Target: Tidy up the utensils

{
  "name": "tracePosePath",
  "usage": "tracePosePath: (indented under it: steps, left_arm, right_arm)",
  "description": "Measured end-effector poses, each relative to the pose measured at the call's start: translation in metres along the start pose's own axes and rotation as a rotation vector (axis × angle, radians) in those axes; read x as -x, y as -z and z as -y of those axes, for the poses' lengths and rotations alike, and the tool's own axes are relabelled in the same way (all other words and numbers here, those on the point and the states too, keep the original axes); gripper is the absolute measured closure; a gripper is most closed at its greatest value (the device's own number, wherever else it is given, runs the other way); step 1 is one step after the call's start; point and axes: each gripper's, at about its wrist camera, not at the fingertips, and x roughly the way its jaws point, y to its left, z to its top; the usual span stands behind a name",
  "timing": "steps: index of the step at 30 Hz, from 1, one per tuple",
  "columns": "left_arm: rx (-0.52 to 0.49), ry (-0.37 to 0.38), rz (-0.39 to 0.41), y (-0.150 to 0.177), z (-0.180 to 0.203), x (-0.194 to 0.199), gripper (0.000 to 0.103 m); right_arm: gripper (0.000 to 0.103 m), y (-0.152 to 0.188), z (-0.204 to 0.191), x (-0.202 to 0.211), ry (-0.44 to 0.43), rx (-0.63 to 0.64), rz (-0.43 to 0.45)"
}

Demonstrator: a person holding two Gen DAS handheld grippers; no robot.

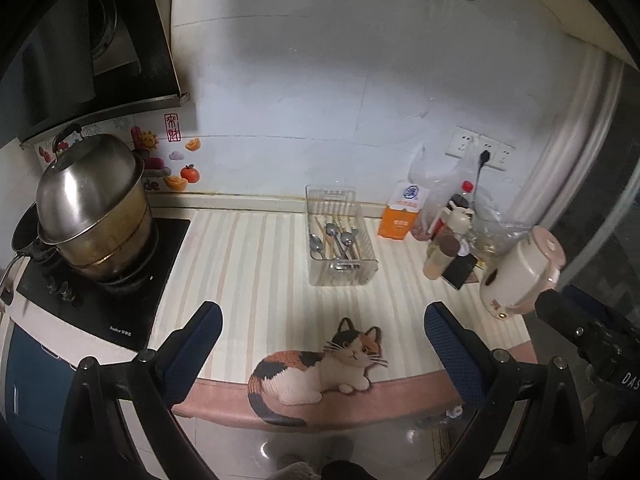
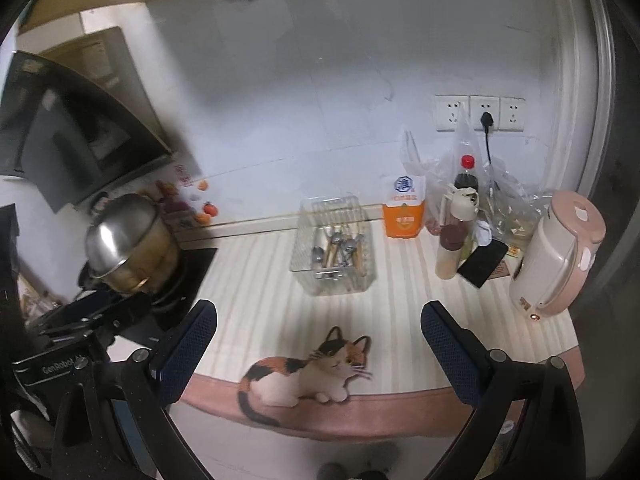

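A clear plastic utensil tray (image 1: 370, 266) stands on the striped counter mat (image 1: 248, 264) near the back wall. It holds several spoons (image 1: 332, 234) and chopsticks (image 1: 330, 240). The tray (image 2: 304, 276) and spoons (image 2: 338, 246) also show in the right wrist view. My left gripper (image 1: 322, 346) is open and empty, held above the counter's front edge, well short of the tray. My right gripper (image 2: 320, 346) is open and empty at about the same distance. The right gripper's body (image 1: 588, 332) shows at the right of the left wrist view.
A steel pot (image 1: 92, 208) sits on a black stove (image 1: 120, 304) at the left. An orange carton (image 1: 402, 216), bottles (image 1: 450, 236), plastic bags and a pink kettle (image 1: 520, 268) crowd the right. A cat-print mat edge (image 1: 320, 368) hangs at the counter front.
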Motion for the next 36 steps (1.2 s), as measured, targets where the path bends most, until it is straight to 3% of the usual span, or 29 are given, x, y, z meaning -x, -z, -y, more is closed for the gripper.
tracePosePath:
  steps: [9,36]
  left_arm:
    - [0.014,-0.006,0.048,0.007,0.009,0.027,0.0]
    - [0.04,-0.029,0.034,0.013,0.018,0.02,0.0]
  right_arm:
    - [0.0,0.001,-0.005,0.023,-0.02,0.043,0.022]
    - [0.0,-0.006,0.006,0.015,-0.035,0.075,-0.006]
